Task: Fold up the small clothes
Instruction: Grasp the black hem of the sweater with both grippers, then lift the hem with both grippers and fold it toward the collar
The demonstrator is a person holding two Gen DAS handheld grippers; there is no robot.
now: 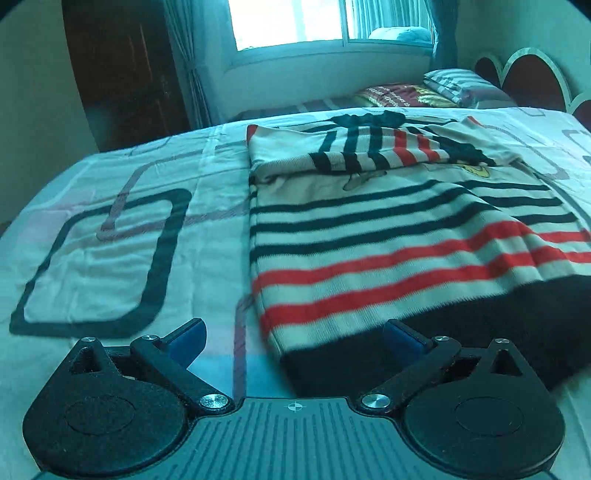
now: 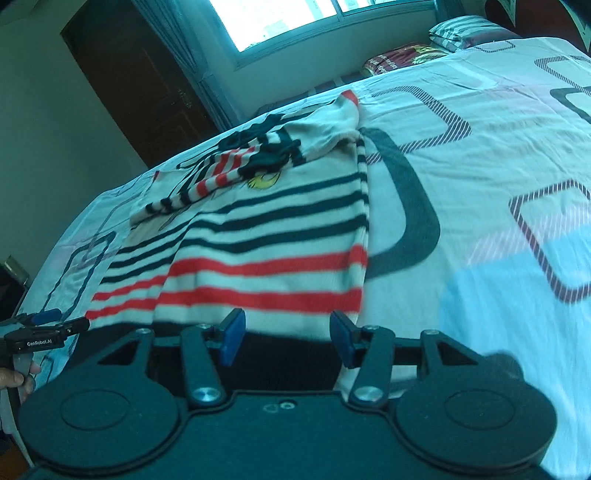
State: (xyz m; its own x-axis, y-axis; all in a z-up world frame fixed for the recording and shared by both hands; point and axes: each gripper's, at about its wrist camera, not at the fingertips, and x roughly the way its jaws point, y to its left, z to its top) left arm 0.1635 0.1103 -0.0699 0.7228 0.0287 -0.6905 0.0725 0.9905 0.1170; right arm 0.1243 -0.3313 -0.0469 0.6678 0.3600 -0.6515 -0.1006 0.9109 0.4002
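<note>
Right gripper (image 2: 288, 341): black linkage, blue pads (image 2: 232, 336), jaws parted with nothing gripped, poised over the dark hem of the sweater.
Sweater (image 2: 266, 251): small, white knit with navy and red stripes, lying flat on the bed, sleeves folded across the chest.
Bed (image 2: 480, 184): pale sheet printed with rounded rectangles.
Left gripper (image 2: 48, 328): at the left edge, held by a hand (image 2: 14, 380).
Background: window (image 2: 280, 22), dark wooden door (image 2: 140, 92), striped pillow (image 2: 458, 33).
</note>
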